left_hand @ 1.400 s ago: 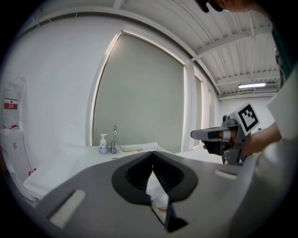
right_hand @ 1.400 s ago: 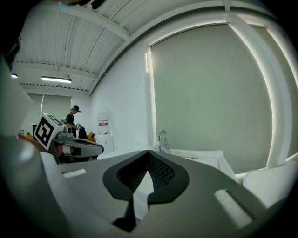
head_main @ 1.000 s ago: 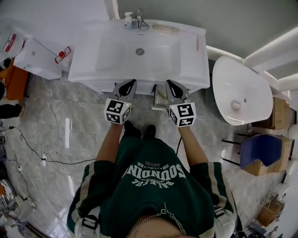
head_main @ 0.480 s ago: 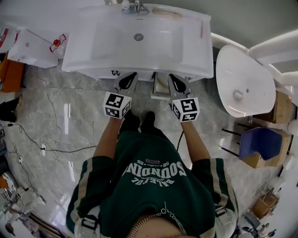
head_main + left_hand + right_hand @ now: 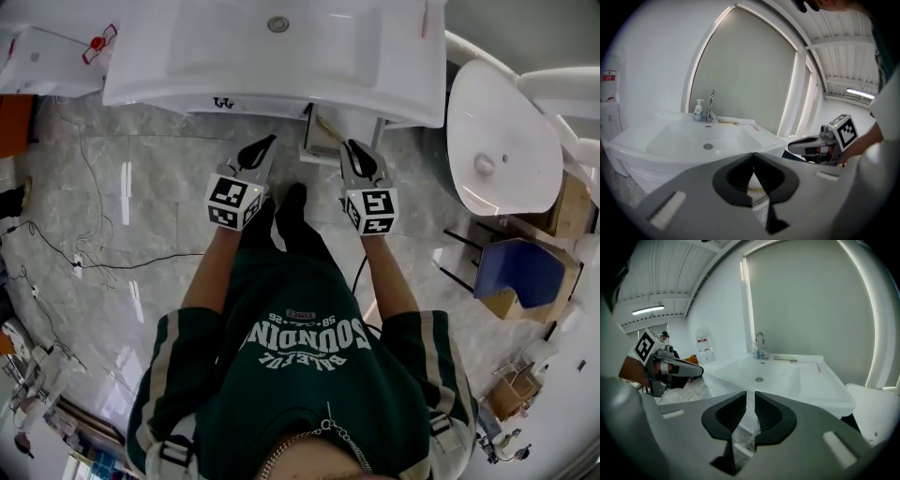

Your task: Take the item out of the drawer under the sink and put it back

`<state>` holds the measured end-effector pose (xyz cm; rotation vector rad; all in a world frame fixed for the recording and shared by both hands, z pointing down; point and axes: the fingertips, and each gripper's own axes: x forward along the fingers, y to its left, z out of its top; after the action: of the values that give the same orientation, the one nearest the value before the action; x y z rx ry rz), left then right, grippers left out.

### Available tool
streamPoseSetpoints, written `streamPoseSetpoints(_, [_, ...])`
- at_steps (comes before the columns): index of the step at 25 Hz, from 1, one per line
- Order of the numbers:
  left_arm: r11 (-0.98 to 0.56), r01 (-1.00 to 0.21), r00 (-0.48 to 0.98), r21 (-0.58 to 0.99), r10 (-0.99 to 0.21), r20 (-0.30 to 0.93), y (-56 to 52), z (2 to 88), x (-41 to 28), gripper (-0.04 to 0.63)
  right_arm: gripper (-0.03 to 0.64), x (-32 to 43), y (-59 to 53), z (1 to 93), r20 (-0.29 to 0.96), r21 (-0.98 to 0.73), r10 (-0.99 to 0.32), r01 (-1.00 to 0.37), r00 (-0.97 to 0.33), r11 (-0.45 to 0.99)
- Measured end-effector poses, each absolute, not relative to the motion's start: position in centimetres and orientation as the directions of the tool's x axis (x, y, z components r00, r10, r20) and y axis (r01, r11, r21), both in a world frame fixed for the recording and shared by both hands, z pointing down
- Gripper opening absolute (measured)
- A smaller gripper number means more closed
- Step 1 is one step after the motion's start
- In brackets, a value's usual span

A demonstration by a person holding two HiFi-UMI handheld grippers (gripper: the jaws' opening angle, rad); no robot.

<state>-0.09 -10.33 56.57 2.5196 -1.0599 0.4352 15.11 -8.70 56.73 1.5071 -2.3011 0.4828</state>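
The front edge of the white sink is seen running across the top of the head view. The drawer under it is pulled out past that edge, toward the person. Open marble floor is left on the outer side of the left gripper, crossed only by thin cables farther out. On the right the room is narrower: a white oval fixture is set near the sink's right corner, and a blue seat is placed nearer the person. The person's dark shoes are planted between the two grippers.

The left gripper is held just beside the drawer's left side, short of the sink front. In its own view its jaws are seen pressed tip to tip, with nothing gripped. The right gripper is held at the drawer's front edge, toward its right side. Its jaws have just been opening and are parted by a slim gap, with nothing held between them. A tan, elongated item is seen lying inside the drawer, between the two grippers' tips and slightly beyond them, touched by neither. What the item is cannot be told.
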Motion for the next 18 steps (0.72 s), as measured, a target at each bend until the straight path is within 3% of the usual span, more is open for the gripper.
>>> streamPoseSetpoints(5, [-0.644,-0.731,0.667,0.225,-0.603,0.438,-9.7,57.7,0.1,0.051,0.087,15.3,-8.4,60.2,0.546,-0.069,-0.748,-0.909,-0.378,0.410])
streamPoseSetpoints(12, [-0.633,-0.735,0.662,0.242,-0.594,0.457,-9.6,59.0,0.6,0.051,0.094,15.7,-9.1,64.7,0.639,-0.034,-0.674,-0.889,-0.370,0.456])
streamPoseSetpoints(18, [-0.616,-0.742,0.655,0.264,-0.582,0.481,-8.7,60.5,0.7,0.051,0.150,15.9,-9.6,71.8,0.755,-0.006,-0.549,-0.842,-0.358,0.540])
